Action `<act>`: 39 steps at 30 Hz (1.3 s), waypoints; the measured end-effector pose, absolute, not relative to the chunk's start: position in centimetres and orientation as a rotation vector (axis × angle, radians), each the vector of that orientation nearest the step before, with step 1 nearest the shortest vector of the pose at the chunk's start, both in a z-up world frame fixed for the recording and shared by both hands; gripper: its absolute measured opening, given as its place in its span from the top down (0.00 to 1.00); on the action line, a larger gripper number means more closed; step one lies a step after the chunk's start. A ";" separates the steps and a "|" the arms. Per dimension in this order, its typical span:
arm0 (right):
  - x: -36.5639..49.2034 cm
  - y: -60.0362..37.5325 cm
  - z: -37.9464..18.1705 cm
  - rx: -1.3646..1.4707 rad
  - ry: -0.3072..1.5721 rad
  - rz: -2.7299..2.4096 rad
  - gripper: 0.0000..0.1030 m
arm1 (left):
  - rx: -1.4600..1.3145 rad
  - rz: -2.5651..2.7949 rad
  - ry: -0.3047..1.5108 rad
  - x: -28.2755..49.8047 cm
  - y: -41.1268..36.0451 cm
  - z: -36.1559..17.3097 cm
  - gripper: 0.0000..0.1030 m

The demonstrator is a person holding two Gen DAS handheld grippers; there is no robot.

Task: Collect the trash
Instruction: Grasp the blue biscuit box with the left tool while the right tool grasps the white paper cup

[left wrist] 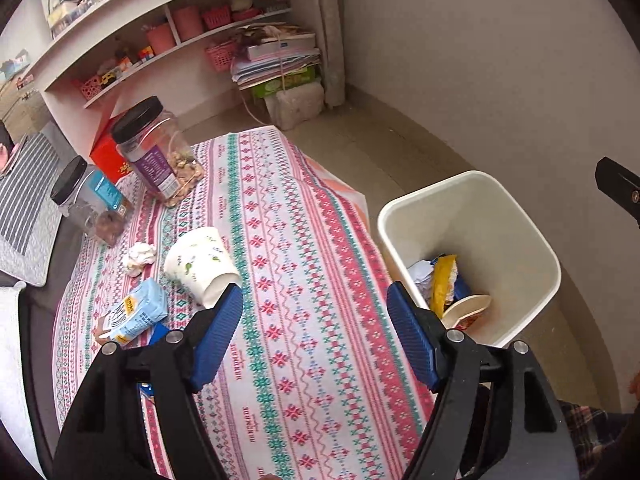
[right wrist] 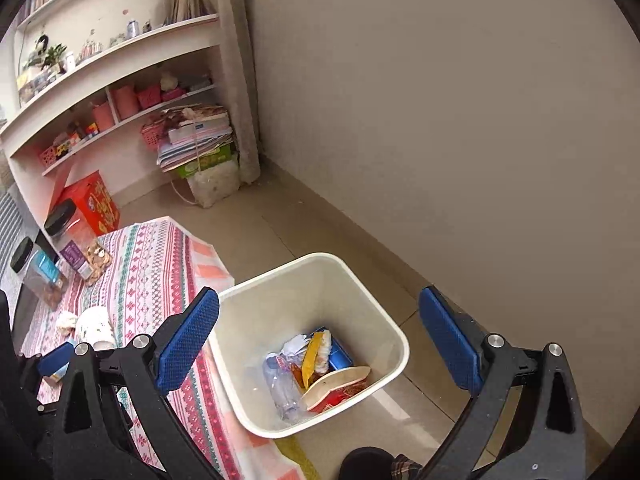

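My left gripper [left wrist: 314, 300] hangs open over the patterned tablecloth [left wrist: 296, 240], nothing between its blue pads [left wrist: 218, 336]. To its left lie a white paper cup [left wrist: 200, 264] on its side, a crumpled tissue [left wrist: 140, 256] and a light blue carton [left wrist: 136, 316]. A white bin [left wrist: 480, 216] stands on the floor by the table's right edge. My right gripper [right wrist: 320, 300] is open and empty above the bin [right wrist: 288, 292], which holds a yellow wrapper [right wrist: 310, 356], a clear bottle [right wrist: 282, 384], a paper bowl [right wrist: 336, 384] and crumpled paper [right wrist: 294, 346].
Two black-lidded jars [left wrist: 154, 148] [left wrist: 90, 200] stand at the table's far left. Behind them are a red box [right wrist: 94, 200], white shelves [right wrist: 120, 52] with pink baskets, and a stack of books [right wrist: 196, 136] on the floor. A plain wall [right wrist: 440, 120] runs along the right.
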State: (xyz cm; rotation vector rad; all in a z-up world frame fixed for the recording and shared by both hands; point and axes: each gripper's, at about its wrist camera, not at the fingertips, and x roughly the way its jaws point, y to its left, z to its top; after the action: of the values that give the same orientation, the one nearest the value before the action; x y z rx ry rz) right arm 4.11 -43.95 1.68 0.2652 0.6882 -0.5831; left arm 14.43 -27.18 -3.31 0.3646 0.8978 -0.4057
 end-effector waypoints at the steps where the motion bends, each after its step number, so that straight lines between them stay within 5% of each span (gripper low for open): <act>1: 4.6 -43.3 1.5 0.256 0.698 -0.565 0.07 | 0.364 -0.395 0.901 14.6 -26.5 -3.4 0.28; 8: 7.7 -39.0 0.8 0.208 0.758 -0.451 0.07 | 0.411 -0.306 0.974 15.9 -21.6 -5.6 0.18; 21: 12.2 -33.6 -2.1 0.156 0.877 -0.354 0.07 | 0.431 -0.245 1.308 21.3 -11.7 -15.0 0.17; 39: 17.0 -30.1 -5.7 0.125 0.986 -0.285 0.07 | 0.345 -0.340 1.302 24.0 -7.8 -15.8 0.19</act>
State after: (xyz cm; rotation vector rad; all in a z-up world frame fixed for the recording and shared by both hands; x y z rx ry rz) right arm 16.96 -30.11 -5.74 0.1249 0.9864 -0.2853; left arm 23.99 -7.79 -15.85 0.3447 1.3024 -0.3397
